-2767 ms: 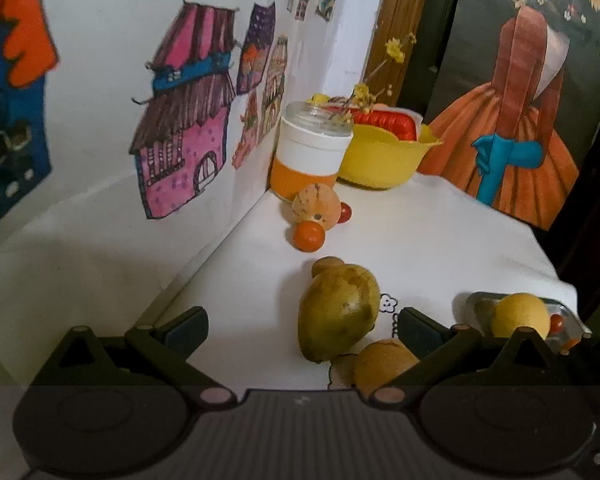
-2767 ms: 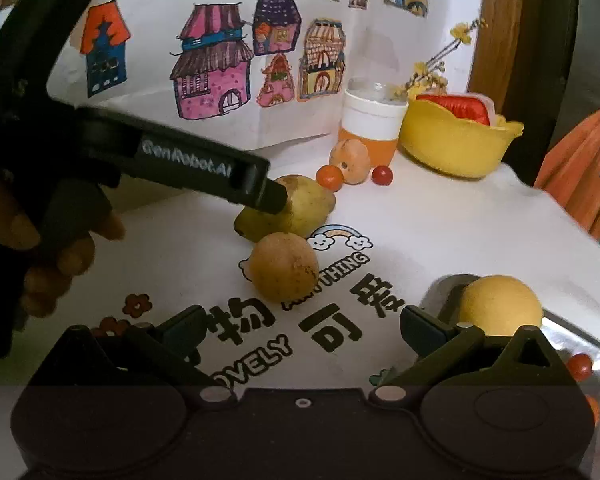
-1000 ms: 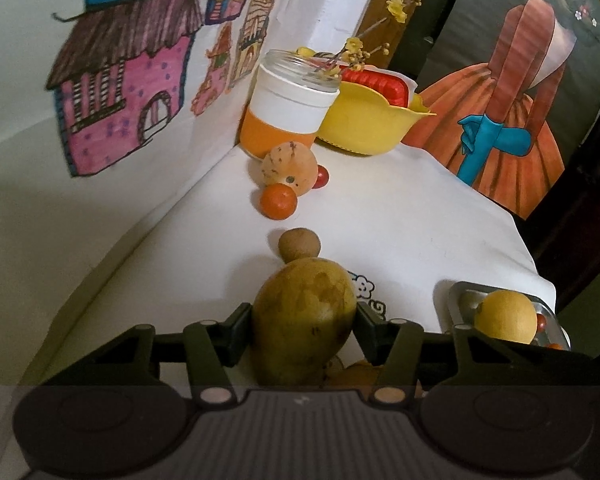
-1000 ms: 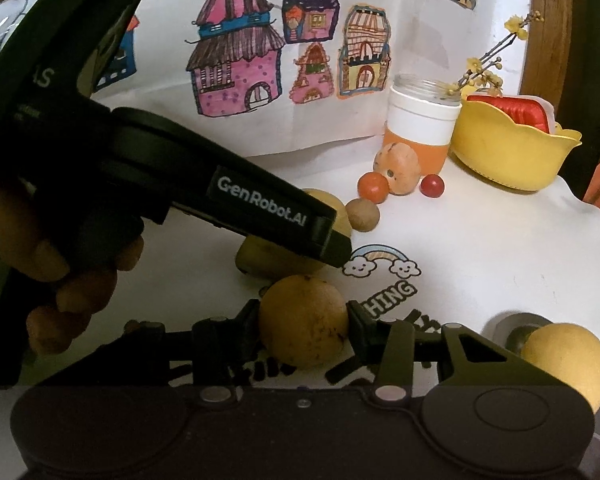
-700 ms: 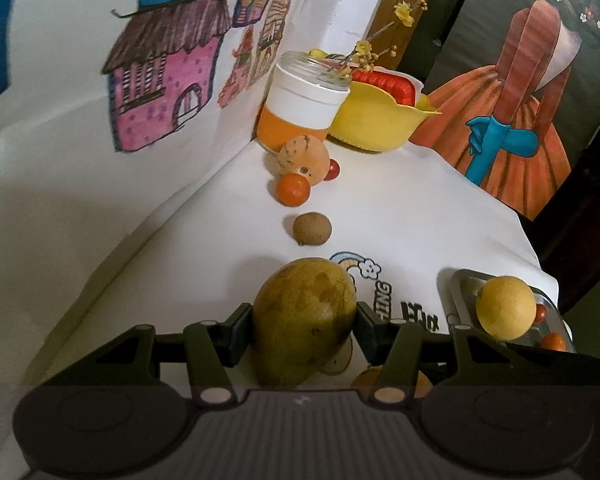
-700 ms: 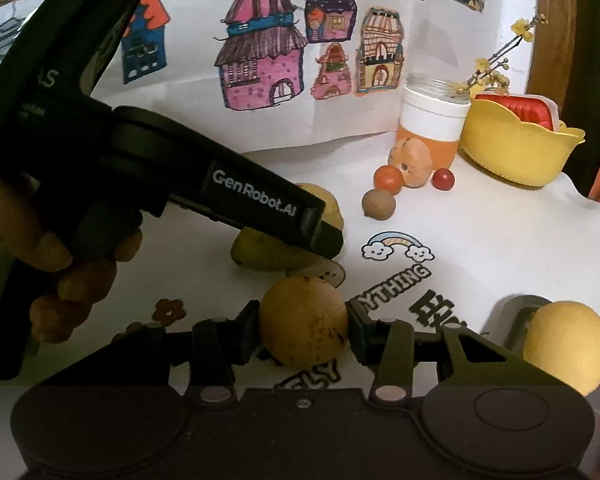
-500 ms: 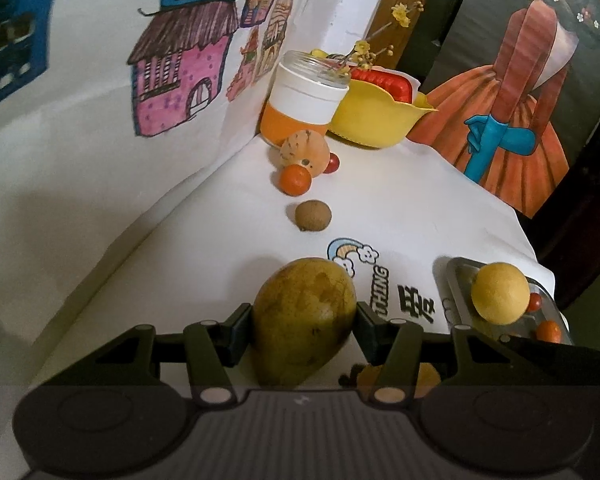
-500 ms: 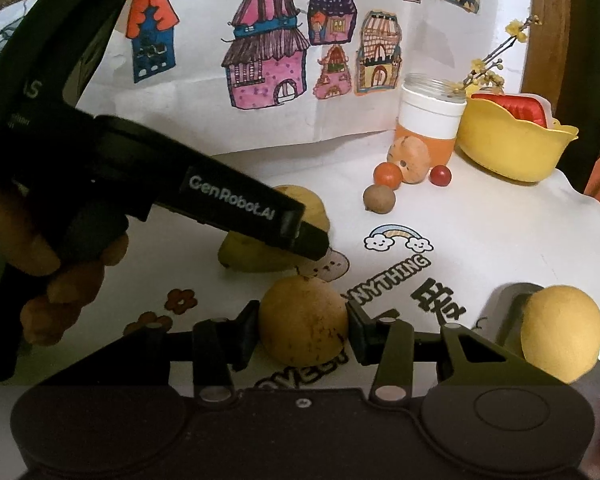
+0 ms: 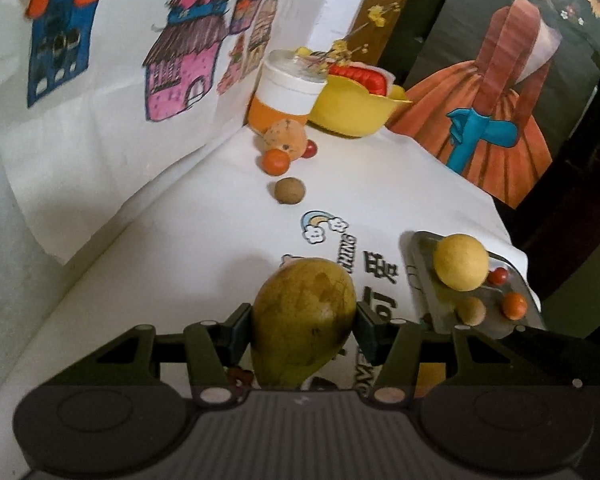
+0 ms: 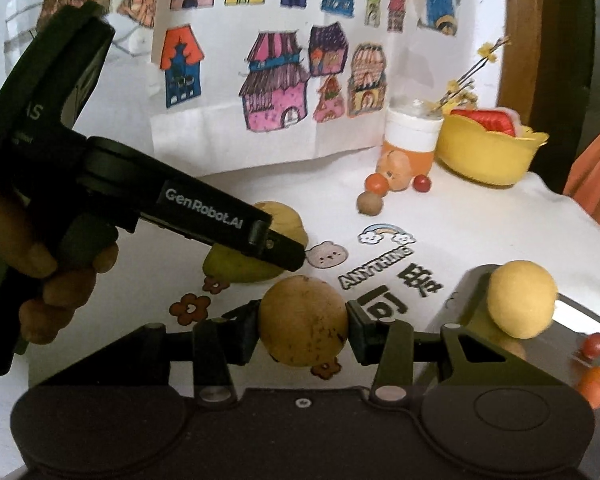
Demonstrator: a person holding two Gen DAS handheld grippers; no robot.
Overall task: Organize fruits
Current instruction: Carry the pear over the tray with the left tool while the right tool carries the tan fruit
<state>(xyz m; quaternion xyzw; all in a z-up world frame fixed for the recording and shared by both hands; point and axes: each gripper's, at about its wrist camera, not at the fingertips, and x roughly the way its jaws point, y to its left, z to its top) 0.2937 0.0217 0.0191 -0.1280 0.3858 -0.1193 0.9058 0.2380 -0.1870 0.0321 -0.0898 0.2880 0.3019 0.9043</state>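
Note:
My left gripper (image 9: 303,320) is shut on a green-yellow mango (image 9: 302,318), held above the white cloth. In the right wrist view that mango (image 10: 236,268) shows behind the left gripper's black body (image 10: 172,208), held by a hand (image 10: 52,272). My right gripper (image 10: 303,322) is shut on a round speckled yellow-brown fruit (image 10: 302,320). A metal tray (image 9: 424,276) at the right holds a yellow round fruit (image 9: 460,262), a small tan fruit (image 9: 471,311) and two small red-orange fruits. The same tray (image 10: 580,312) sits at the right of the right wrist view.
Far along the cloth lie a small brown fruit (image 9: 289,190), an orange tomato (image 9: 275,161), a spotted peach-coloured fruit (image 9: 285,138) and a red cherry tomato (image 9: 310,149). Behind stand an orange-and-white jar (image 9: 286,94) and a yellow bowl (image 9: 356,110). A paper with drawn houses covers the wall.
Both grippers shut on their fruits, the left on the mango and the right on the round fruit, then lifted and drew back from the far end of the table.

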